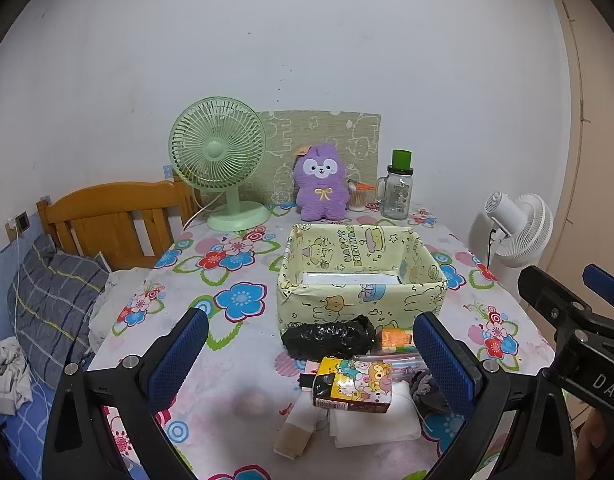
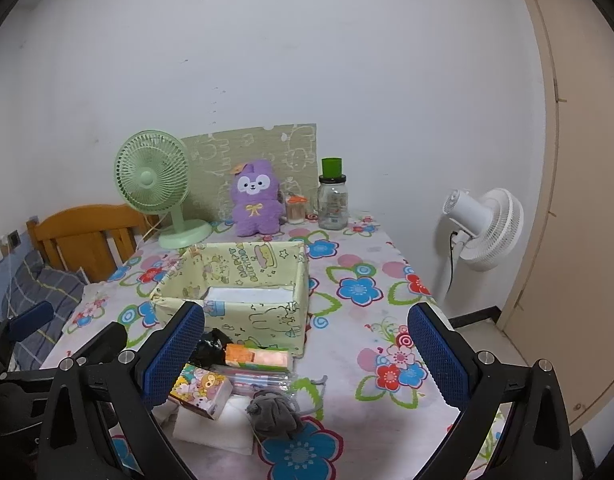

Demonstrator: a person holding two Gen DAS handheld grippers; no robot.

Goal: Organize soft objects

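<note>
A yellow cartoon-print box (image 1: 361, 276) (image 2: 243, 292) stands open on the flowered table. In front of it lies a pile: a crumpled black bag (image 1: 329, 336) (image 2: 209, 346), an orange pack (image 1: 397, 338) (image 2: 257, 357), a cartoon tissue pack (image 1: 355, 386) (image 2: 201, 394), white folded cloth (image 1: 373, 420) (image 2: 219, 426), a grey sock (image 1: 427, 390) (image 2: 271, 412) and a clear pen case (image 2: 251, 380). A purple plush (image 1: 321, 182) (image 2: 254, 200) sits at the back. My left gripper (image 1: 311, 364) is open and empty above the pile. My right gripper (image 2: 307, 360) is open and empty, to the pile's right.
A green desk fan (image 1: 221, 164) (image 2: 159, 188) and a glass jar with green lid (image 1: 399, 186) (image 2: 333, 198) stand at the table's back. A white fan (image 1: 519, 226) (image 2: 483, 228) stands right of the table. A bed with wooden headboard (image 1: 115, 220) lies left.
</note>
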